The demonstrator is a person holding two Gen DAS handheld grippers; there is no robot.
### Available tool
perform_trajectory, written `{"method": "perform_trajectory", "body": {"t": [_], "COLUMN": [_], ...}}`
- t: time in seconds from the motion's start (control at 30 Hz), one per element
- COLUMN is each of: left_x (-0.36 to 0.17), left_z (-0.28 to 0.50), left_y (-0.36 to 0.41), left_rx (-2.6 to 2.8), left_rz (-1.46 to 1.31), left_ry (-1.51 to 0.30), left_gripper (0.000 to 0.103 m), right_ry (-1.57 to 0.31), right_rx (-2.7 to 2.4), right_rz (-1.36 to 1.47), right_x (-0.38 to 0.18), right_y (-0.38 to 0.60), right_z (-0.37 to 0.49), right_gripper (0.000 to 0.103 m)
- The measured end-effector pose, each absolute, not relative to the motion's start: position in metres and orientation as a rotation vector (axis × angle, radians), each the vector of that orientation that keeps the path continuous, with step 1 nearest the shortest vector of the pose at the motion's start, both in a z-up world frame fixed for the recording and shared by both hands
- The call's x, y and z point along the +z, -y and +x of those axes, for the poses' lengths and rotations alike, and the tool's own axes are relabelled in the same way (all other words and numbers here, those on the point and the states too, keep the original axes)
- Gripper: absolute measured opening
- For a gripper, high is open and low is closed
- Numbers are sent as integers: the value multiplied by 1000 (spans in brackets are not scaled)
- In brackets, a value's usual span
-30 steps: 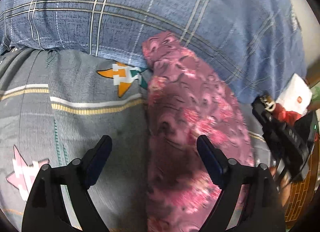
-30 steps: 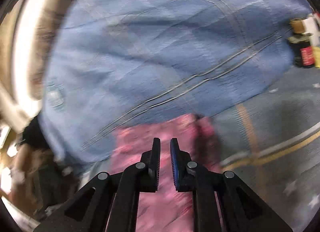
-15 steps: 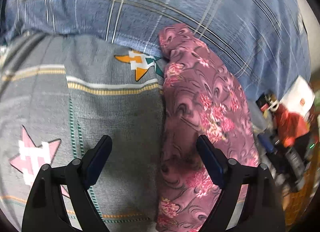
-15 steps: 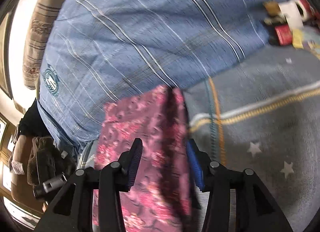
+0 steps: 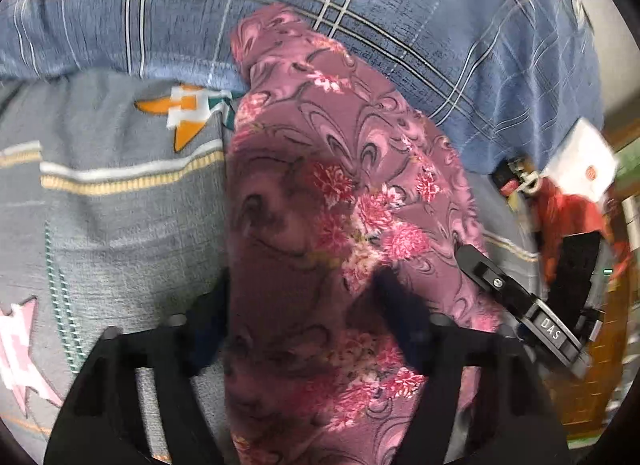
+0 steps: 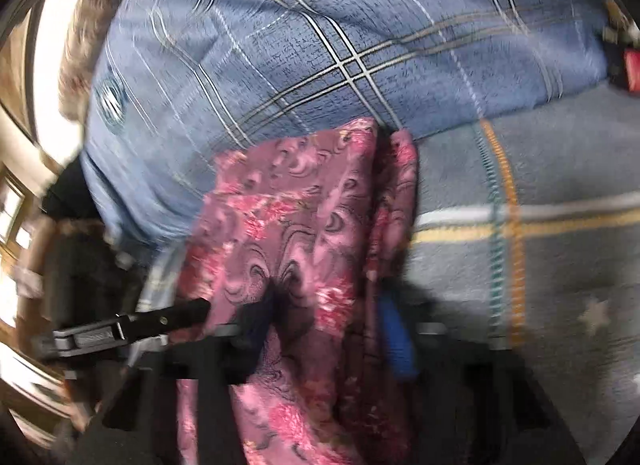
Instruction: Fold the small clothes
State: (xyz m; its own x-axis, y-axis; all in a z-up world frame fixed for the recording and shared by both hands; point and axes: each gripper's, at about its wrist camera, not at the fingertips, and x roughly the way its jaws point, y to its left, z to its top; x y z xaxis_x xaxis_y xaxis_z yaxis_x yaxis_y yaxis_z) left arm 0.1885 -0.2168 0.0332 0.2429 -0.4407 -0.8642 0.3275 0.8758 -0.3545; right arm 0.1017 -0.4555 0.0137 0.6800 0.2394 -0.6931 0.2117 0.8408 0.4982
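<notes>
A long, already narrowed pink floral garment (image 5: pixel 344 201) lies lengthwise on the grey patterned bedsheet (image 5: pixel 116 225), its far end touching the blue plaid pillow (image 5: pixel 400 5) along the bed's far edge and its near end running under both cameras. The left gripper (image 5: pixel 304 321) straddles the strip with its jaws spread wide, one finger on each side of the cloth and nothing pinched. The right gripper (image 6: pixel 332 329) is likewise spread, one blue pad at the garment's bed-side edge and the other finger over the cloth, though blur keeps me from saying whether either pad touches fabric. The other gripper's body pokes in at the strip's outer edge in each view. The fabric looks thin, light and limp, so it should drape and bunch rather than hold a crease, and layers may slide apart. A good hold would be the near end's two corners, pinching all layers together before carrying them toward the pillow.
</notes>
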Motion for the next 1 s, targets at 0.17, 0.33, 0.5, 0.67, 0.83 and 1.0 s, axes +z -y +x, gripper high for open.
{"method": "perform_trajectory", "body": {"t": [0.17,0.33,0.5,0.67,0.83,1.0], "left_x": [54,70,93,116,125,119], "left_z": [175,161,142,116,96,82], "left_y": [219,212,194,170,131,76], "left_rx": [-514,-501,-510,-507,-479,-441], "left_rz": [-12,-15,-44,-39,-32,-51], "left_ry": [-1121,-1087,-1041,-985,-958,-964], "left_gripper": [28,26,26,26,26,26], "right_ry": [-811,-759,-716,-680,-671,-676], "right_rx": [-44,-82,-90,-82,-44,41], "right_rz": [392,324,305,295,282,323], "right_x": [34,63,90,112,119,105], "right_y": [428,406,385,354,317,276], "right_z": [96,82,63,46,36,36], "right_gripper": [20,19,19,19,19,19]}}
